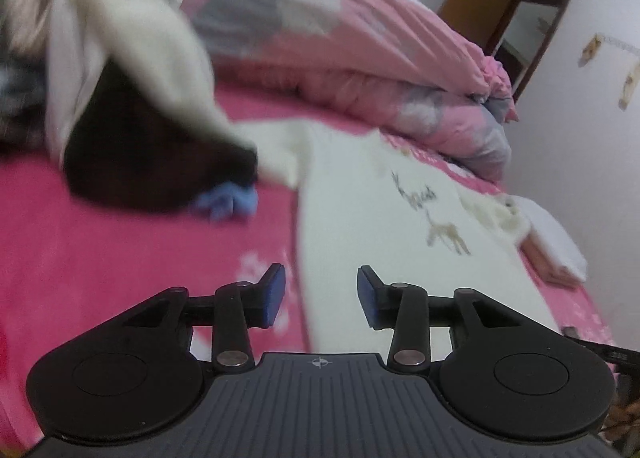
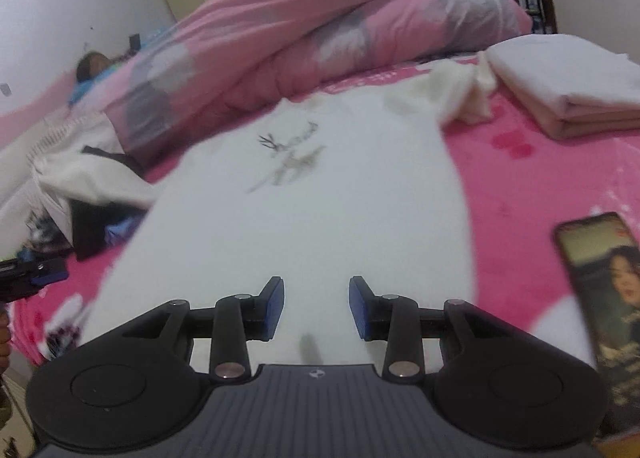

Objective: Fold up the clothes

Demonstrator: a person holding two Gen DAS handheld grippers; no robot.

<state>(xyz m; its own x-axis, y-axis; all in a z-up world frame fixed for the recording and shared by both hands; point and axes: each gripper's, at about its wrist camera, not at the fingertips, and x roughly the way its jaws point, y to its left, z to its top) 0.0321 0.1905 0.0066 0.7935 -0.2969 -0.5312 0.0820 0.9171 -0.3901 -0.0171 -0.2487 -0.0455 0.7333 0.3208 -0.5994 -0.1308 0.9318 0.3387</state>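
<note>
A white sweater with a deer print (image 1: 400,226) lies flat on the pink bed sheet (image 1: 120,258). It also shows in the right wrist view (image 2: 312,210), hem nearest me, with one sleeve (image 2: 460,94) bunched at the far right. My left gripper (image 1: 321,296) is open and empty above the sweater's left edge near the hem. My right gripper (image 2: 317,306) is open and empty just above the hem. The left gripper's tip (image 2: 36,274) shows at the left edge of the right wrist view.
A pile of unfolded white and dark clothes (image 1: 132,98) lies at the left. A pink and grey duvet (image 2: 320,26) is heaped at the back. Folded white and pink items (image 2: 568,82) sit at the right. A lit phone (image 2: 604,290) lies on the sheet at right.
</note>
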